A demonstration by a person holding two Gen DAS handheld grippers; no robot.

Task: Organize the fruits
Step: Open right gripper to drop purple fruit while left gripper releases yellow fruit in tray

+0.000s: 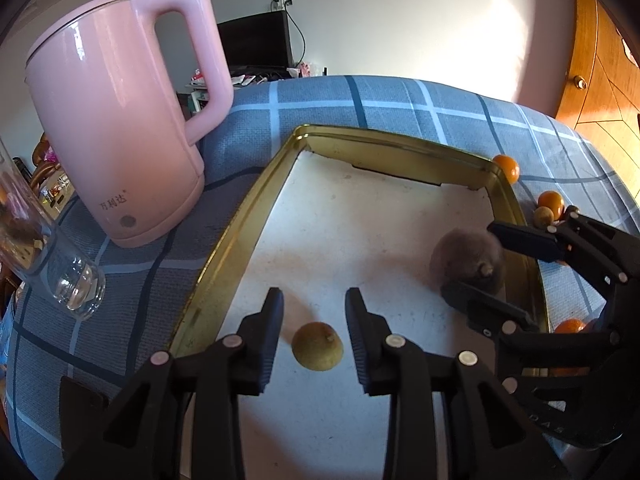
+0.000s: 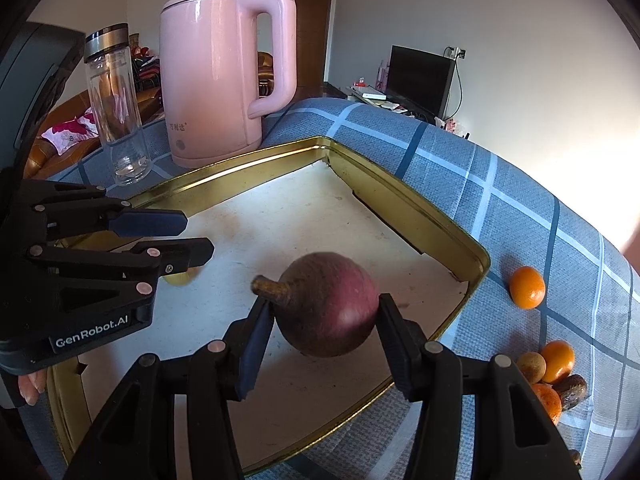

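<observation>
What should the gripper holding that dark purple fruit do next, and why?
Probably open. The right gripper is clamped on the purple fruit, already low inside the gold tray, where the left gripper stands open around a small yellowish fruit on the tray floor.

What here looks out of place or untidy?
Several fruits still lie loose on the checked cloth outside the gold tray: one orange fruit alone, and a small cluster nearer the camera. The tray's white liner looks stained. Nothing is spilled or tipped.
</observation>
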